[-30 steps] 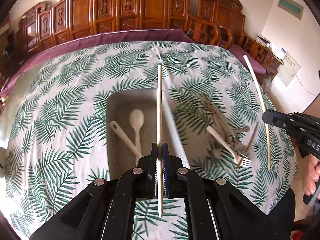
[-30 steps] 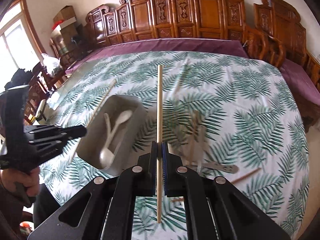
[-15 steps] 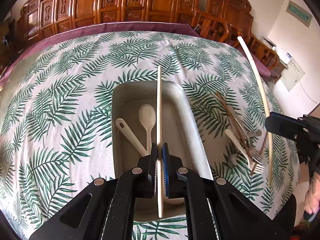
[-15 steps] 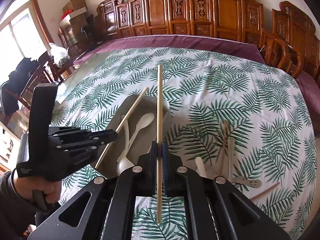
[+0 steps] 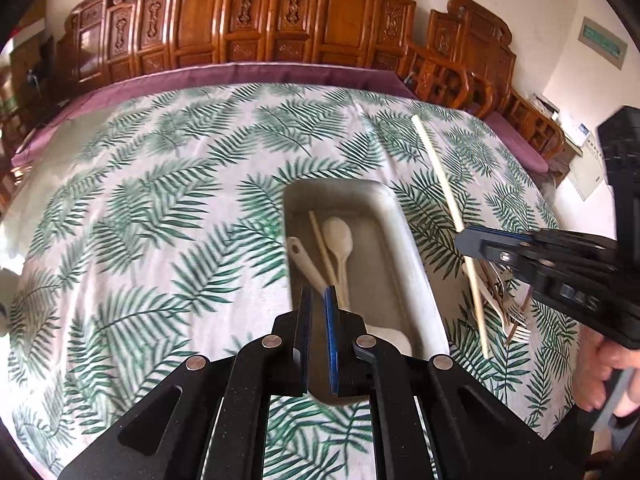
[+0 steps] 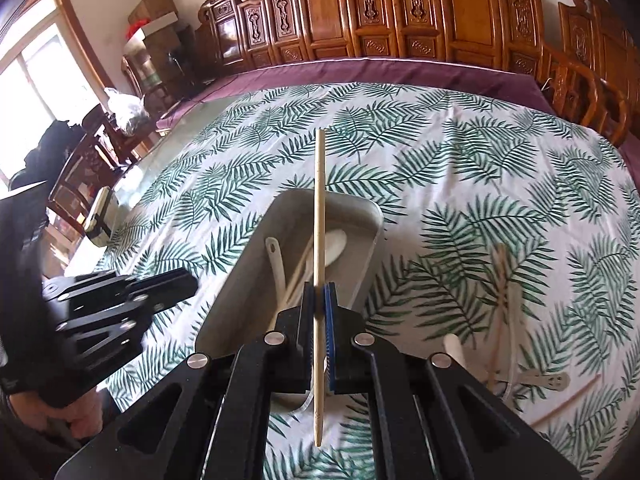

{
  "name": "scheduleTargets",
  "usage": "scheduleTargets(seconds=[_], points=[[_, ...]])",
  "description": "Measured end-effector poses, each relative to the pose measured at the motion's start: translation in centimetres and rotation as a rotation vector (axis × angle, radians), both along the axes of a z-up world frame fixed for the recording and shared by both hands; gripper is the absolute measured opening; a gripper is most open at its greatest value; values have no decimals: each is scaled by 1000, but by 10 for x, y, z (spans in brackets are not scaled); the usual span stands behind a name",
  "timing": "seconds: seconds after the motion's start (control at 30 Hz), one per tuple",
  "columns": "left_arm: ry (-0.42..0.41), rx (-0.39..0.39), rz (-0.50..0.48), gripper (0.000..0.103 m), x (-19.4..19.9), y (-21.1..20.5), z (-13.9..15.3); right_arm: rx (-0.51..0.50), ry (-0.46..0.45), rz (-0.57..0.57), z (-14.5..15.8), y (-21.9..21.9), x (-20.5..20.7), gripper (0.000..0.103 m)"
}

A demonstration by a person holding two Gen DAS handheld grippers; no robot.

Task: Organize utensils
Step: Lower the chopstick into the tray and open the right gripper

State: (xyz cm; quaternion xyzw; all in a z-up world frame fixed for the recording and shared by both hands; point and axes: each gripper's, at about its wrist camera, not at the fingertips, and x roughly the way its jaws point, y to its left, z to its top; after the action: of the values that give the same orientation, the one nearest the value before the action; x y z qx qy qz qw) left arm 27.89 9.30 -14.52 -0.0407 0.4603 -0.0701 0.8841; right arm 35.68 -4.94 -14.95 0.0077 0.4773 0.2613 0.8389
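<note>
Left gripper (image 5: pixel 318 312), seen from its own wrist camera, hangs low over the near end of the grey tray (image 5: pixel 416 264), its two fingers standing slightly apart with nothing between them. Half a second ago it pinched a chopstick; that chopstick (image 5: pixel 322 250) now lies inside the tray, slanted between the two pale spoons (image 5: pixel 340 240). At the right of this view the right gripper (image 5: pixel 476 242) reaches in from the side, level, with a second chopstick (image 5: pixel 448 200) clamped crosswise in its tip, above the leaf-print tablecloth (image 5: pixel 140 220) just right of the tray. Beyond it lies a pile of forks and sticks (image 5: pixel 508 312). A bare hand (image 5: pixel 604 364) grips the handle at the frame edge.

From the right wrist camera, the right gripper (image 6: pixel 318 312) is pressed shut on that chopstick (image 6: pixel 319 208), which runs straight ahead over the tray's (image 6: pixel 244 272) near right part. Compared with half a second ago, the gripper sits more squarely over the tray. The left gripper (image 6: pixel 176 284) shows at the left edge, beside the tray's long side, now empty-handed. Loose utensils (image 6: pixel 504 280) remain on the cloth to the right.
</note>
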Motion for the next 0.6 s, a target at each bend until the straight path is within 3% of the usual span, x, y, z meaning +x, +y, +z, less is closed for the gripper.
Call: scheduleTargets(seconds=[0.6], points=[[-72,16,34,5,-29,28,29,-36,45,16,-37,46,15,6]])
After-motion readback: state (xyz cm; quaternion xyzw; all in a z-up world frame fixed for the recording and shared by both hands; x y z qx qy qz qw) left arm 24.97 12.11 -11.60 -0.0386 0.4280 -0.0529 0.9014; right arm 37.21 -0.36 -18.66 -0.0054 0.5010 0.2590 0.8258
